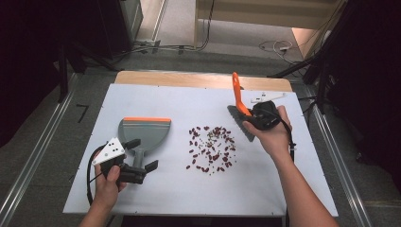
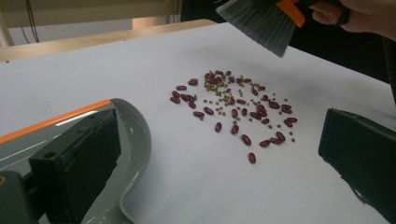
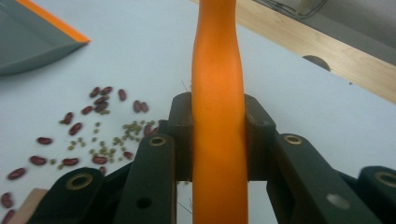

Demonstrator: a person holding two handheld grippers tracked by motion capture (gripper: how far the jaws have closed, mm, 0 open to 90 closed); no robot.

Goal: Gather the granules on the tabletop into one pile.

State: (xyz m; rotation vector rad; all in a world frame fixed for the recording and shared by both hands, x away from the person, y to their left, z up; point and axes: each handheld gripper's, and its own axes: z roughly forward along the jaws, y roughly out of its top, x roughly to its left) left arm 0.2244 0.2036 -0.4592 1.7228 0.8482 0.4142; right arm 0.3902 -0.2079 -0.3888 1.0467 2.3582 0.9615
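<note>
Hidden: the grey-bristled brush with orange plastic handle (image 1: 239, 101) has its bristles cut off in the right gripper view.
Grey plastic dustpan with orange lip (image 1: 143, 133): no beans inside.
Red and green beans (image 1: 211, 146): loose on the white table (image 1: 189, 189), between dustpan and brush.
Left gripper (image 1: 142, 155): jaws wide apart astride the dustpan handle.
Right gripper (image 3: 218, 140): jaws clamped on the brush handle.

white table top (image 1: 142, 198) – floor cables (image 1: 274, 46)

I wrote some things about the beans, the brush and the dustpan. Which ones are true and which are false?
1. The right gripper is clamped on the brush handle. True.
2. The beans are already in the dustpan. False: they lie scattered on the white table.
3. The dustpan has an orange edge. True.
4. The left gripper is shut tight. False: its jaws stand open on either side of the dustpan handle.
</note>
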